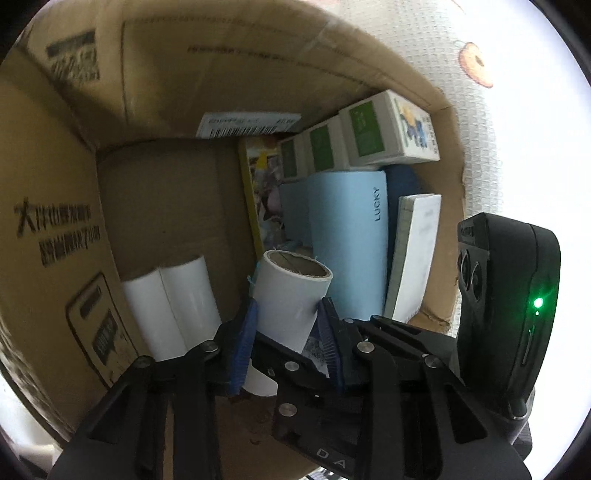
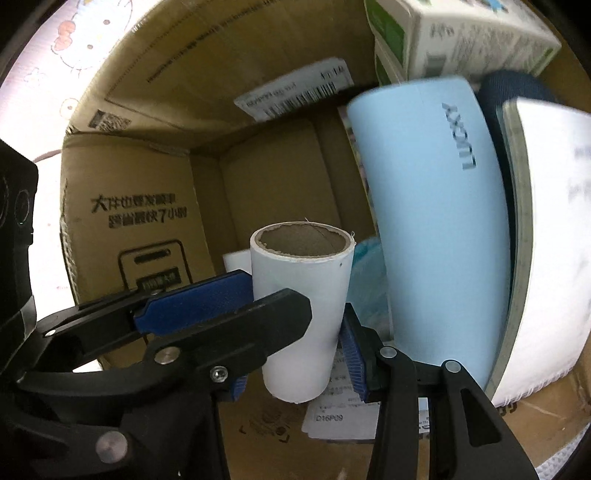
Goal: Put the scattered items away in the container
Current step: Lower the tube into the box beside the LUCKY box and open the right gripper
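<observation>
A white paper roll (image 1: 284, 299) (image 2: 299, 295) with a brown cardboard core stands tilted inside the open cardboard box (image 1: 155, 92) (image 2: 258, 177), just above its floor. My left gripper (image 1: 288, 310) is shut on it, blue pads pressing its left and right sides. My right gripper (image 2: 295, 350) is shut on the same roll lower down; its left pad is mostly hidden. In the right wrist view the left gripper's fingers (image 2: 192, 299) reach in from the left, one crossing in front of the roll. In the left wrist view a right gripper finger (image 1: 325, 398) lies under the roll.
Along the box's right side stand a light blue "LUCKY" case (image 1: 347, 236) (image 2: 436, 221), a white book (image 1: 413, 258) (image 2: 546, 240), green-and-white cartons (image 1: 384, 129) (image 2: 461, 33) and a yellow-edged picture book (image 1: 258, 184). Two white rolls (image 1: 170, 306) lie at the left. Bare box floor lies behind them.
</observation>
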The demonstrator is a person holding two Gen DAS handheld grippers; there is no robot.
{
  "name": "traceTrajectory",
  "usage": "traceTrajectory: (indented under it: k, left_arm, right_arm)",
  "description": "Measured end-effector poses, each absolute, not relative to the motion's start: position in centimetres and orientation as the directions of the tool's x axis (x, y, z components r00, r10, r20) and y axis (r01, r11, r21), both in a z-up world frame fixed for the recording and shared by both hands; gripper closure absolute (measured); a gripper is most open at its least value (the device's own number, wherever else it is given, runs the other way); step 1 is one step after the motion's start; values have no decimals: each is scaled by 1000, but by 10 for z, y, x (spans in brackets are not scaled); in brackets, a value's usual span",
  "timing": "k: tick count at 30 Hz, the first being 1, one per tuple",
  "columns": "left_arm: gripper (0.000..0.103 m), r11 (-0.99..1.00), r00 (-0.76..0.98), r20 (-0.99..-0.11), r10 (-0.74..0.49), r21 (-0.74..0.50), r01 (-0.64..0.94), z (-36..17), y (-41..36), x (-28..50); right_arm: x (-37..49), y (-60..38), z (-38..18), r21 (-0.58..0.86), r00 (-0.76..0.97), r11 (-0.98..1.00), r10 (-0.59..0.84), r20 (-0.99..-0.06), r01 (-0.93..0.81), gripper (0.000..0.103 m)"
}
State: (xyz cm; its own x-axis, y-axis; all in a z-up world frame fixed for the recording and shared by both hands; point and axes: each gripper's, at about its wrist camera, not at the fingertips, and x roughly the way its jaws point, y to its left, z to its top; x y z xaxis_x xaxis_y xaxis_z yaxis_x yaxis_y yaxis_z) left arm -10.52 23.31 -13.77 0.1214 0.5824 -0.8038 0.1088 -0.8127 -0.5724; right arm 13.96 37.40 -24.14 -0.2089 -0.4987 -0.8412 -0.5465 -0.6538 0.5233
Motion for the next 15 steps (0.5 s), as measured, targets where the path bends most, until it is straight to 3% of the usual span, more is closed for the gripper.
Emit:
traceTrajectory:
  k: [6, 15]
  left_arm:
    - [68, -829, 116, -822, 557, -542, 138, -142, 234, -103]
    - [70, -912, 133, -905, 403, -386, 139, -139, 239, -99]
  right_arm:
    - [145, 377, -248, 525, -191, -652, -513, -837, -547, 61]
    - [149, 380, -251, 516, -159, -682, -517, -841, -518, 61]
